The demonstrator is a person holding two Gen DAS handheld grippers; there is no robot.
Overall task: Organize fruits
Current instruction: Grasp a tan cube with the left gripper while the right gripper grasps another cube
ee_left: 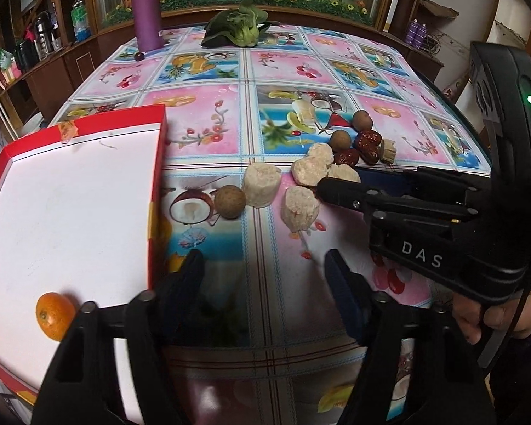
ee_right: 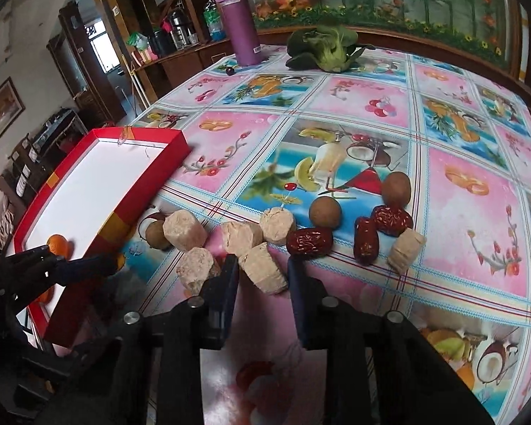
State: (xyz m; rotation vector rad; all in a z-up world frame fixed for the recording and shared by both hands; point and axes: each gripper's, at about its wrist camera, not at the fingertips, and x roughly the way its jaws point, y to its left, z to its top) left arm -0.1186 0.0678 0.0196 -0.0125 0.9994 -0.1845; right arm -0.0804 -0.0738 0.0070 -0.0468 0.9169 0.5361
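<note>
A red tray (ee_left: pixel 157 163) with a white floor lies at the left and holds one orange (ee_left: pixel 55 315). My left gripper (ee_left: pixel 263 262) hovers open beside the tray's right wall, with nothing between its fingers. Several beige cylinders (ee_left: pixel 260 186), brown longans (ee_right: pixel 325 212) and red dates (ee_right: pixel 309 242) are scattered on the fruit-print tablecloth. My right gripper (ee_right: pixel 263 265) has its fingers against both sides of one beige cylinder (ee_right: pixel 263 276), which lies on the cloth. In the left wrist view the right gripper (ee_left: pixel 332 181) reaches in from the right.
A purple flask (ee_left: pixel 146 7), a small dark fruit (ee_left: pixel 139 56) and a leafy green vegetable (ee_left: pixel 237 30) stand at the table's far end. A hand (ee_left: pixel 495 315) holds the right gripper's handle. Shelves and a cabinet ring the table.
</note>
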